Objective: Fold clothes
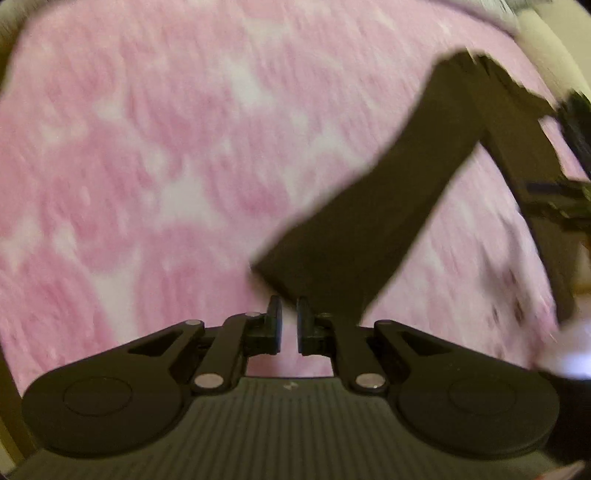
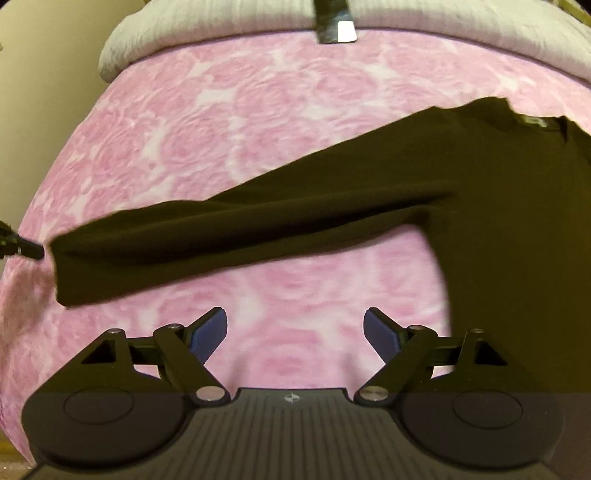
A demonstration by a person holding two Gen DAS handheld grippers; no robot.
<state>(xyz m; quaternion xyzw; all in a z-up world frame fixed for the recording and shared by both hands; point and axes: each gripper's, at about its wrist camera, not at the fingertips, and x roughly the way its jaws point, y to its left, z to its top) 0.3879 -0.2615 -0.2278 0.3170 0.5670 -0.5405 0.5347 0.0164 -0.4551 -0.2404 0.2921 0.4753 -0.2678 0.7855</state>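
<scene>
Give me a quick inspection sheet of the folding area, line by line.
Surface: pink rose-patterned blanket, covering the work area.
Job's things: dark long-sleeved top, its sleeve stretched out to the left.
Clutter: grey folded cloth along the far edge, dark clip-like object on it.
Grippers: left gripper nearly closed at the sleeve cuff, grip unclear; right gripper open, holding nothing.
Cables: nothing seen.
Surroundings: beige wall.

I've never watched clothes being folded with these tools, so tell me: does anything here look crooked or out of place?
Nothing looks damaged. The dark long-sleeved knit top is not lying flat yet: its sleeve stretches out sideways across the pink rose-patterned blanket, its cuff pinched in the left hand-held gripper. The right hand-held gripper is open and empty.
</scene>
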